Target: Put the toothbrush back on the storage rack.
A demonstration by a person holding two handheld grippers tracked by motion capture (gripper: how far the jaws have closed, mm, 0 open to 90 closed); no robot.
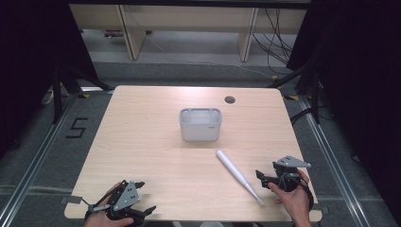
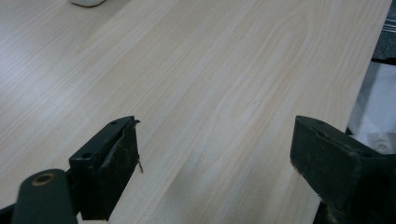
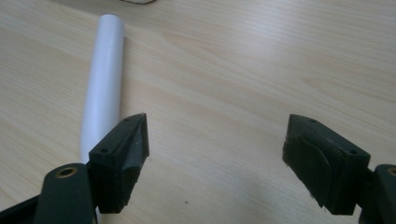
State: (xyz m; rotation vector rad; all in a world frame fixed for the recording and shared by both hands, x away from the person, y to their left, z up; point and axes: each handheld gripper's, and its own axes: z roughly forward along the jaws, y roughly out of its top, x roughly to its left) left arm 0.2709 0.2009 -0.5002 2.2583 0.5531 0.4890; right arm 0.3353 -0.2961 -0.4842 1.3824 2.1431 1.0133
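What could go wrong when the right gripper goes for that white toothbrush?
The toothbrush is round-handled and lies flat on the table, so it may roll away from the open right gripper. It lies beside the jaws, not between them, so closing now would likely miss. Its thin head end sits near the table's edge.

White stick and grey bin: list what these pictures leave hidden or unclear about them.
- Grey bin: high view, its inside is too small and blurred to tell if anything lies in it.
- White stick: high view, its thin near tip is too small to make out what it is.
- White stick: right gripper view, its near end is hidden behind the right claw's own left jaw.
- Bin in the left gripper view: cut off by the top edge.
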